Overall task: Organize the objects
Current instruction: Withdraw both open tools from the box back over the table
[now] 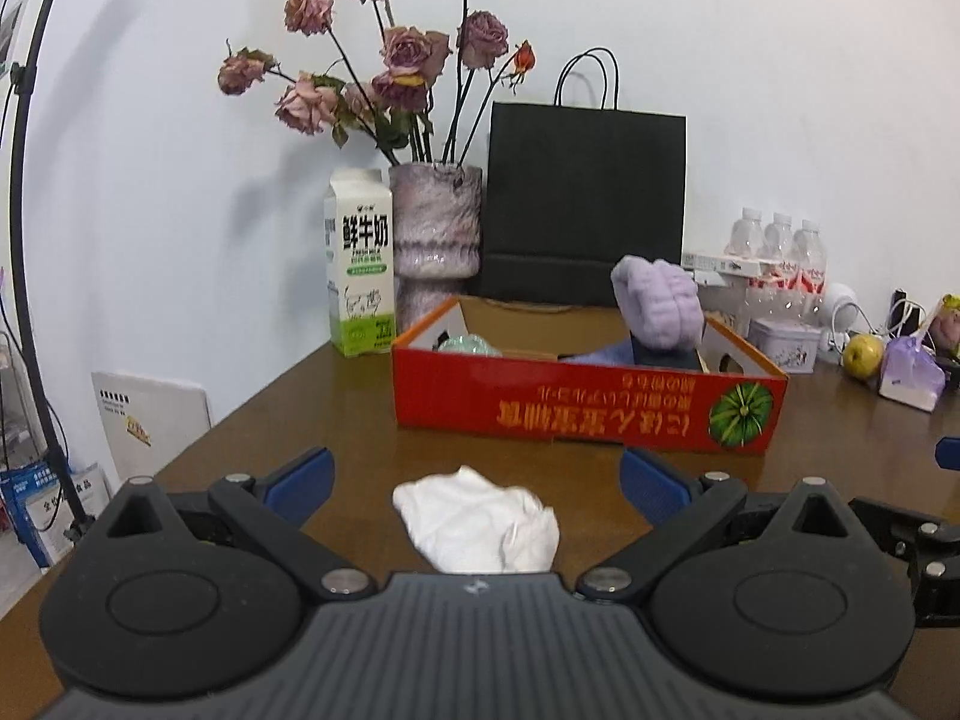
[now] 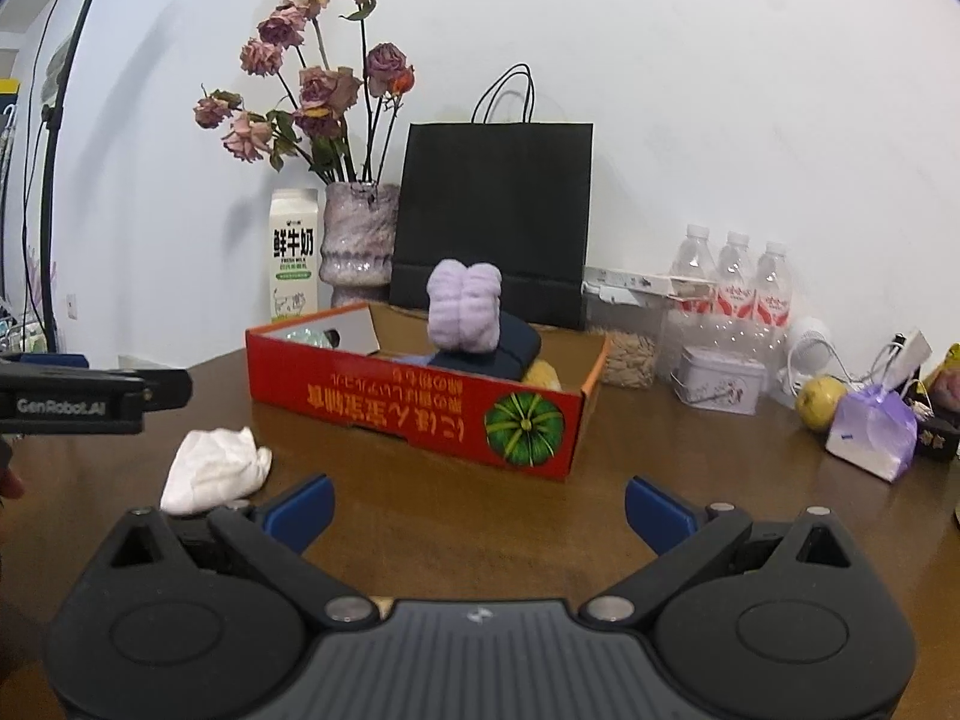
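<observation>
A crumpled white cloth [image 1: 477,521] lies on the brown table between the blue fingertips of my left gripper [image 1: 477,483], which is open and empty above it. Behind it stands a red cardboard box [image 1: 588,405] holding a rolled purple towel [image 1: 660,303], a dark item and a greenish object. In the right wrist view the cloth [image 2: 216,468] lies left of my right gripper [image 2: 479,510], which is open and empty in front of the box [image 2: 414,408]. The purple towel [image 2: 465,306] sits on a dark item in the box. The left gripper's side [image 2: 90,399] shows at the left edge.
Against the wall stand a milk carton [image 1: 359,264], a vase of dried roses [image 1: 435,234] and a black paper bag [image 1: 585,198]. To the right are water bottles [image 2: 735,288], a small tin [image 2: 720,378], a yellow-green fruit [image 2: 821,402] and a purple pouch [image 2: 873,435].
</observation>
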